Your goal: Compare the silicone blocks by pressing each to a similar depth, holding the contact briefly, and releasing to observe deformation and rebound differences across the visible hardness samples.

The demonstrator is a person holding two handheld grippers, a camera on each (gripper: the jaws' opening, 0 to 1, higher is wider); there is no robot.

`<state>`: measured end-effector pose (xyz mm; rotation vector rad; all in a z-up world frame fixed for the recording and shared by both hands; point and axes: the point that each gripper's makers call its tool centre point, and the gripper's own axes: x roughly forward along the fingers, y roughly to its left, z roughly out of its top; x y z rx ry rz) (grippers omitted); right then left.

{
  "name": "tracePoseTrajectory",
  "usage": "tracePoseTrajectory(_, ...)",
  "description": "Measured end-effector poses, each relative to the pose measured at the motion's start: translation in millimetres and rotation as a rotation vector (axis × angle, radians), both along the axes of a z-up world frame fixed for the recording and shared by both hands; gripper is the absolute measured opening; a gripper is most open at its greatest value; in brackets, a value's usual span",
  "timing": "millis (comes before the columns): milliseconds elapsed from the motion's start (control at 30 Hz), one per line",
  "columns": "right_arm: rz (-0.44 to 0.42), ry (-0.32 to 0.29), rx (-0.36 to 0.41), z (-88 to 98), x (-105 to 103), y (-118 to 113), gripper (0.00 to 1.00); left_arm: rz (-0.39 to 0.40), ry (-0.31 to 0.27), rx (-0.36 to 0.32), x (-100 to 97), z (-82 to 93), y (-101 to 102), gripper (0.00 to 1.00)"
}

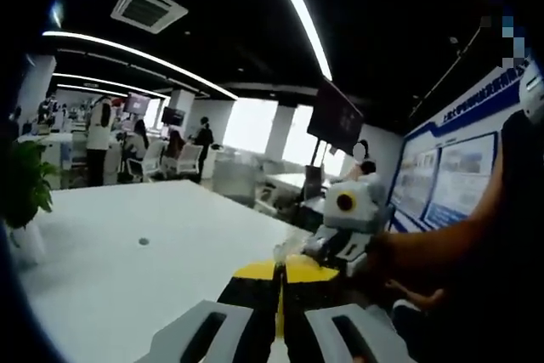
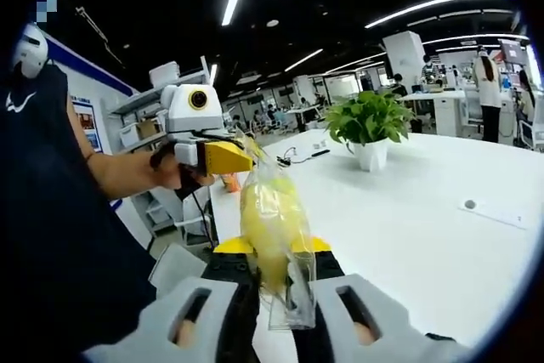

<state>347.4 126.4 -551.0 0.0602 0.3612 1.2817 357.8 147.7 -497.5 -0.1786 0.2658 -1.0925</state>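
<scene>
While working above the white worktop [image 2: 408, 210] rather than on it, holding a clear pouch [image 2: 293, 299] in the air between the two tools. Carrying inside it a pale yellow block [image 2: 265, 223], probably one of the silicone samples; shape blurred, so not calling it more closely.

Right hand-held gripper [image 2: 272, 248]: closing to a narrow gap on the lower part of the pouch, film and yellow mass showing between the jaws. Left hand-held gripper [image 1: 279, 276]: jaws nearly together in the left gripper view, a thin pale sliver showing at the tips. Appearing in the right gripper view to be pinching the pouch's top corner, though not resolving the contact clearly. Being steadied by a person's hand [image 2: 166, 167].

Handling, as judgement:
- Hanging without obvious sag in the film, so likely light.
- Treating the block as soft and elastic: expecting yield under jaw pressure and rebound on release.
- Treating the film as slick and thin: risking the block sliding inside it, or the film creasing or tearing under a hard pinch.

Where to take hold: gripping across the yellow body itself, not the loose film at the edge, and squeezing lightly.

Pressing test not yet begun; needing the sample laid flat on the worktop first.
</scene>
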Motion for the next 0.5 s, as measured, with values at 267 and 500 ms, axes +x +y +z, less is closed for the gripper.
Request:
tracePoseTrajectory(267,0.004,0.024,0.011,-0.6,-2.3,0.6,0.06,-0.002,0.003,0.001,-2.0,-1.0,-0.2,0.00)
tracePoseTrajectory(500,0.003,0.071,0.019,-2.0,-4.1,0.1,0.07,-0.001,0.009,0.005,-1.7,-2.1,-0.9,0.00)
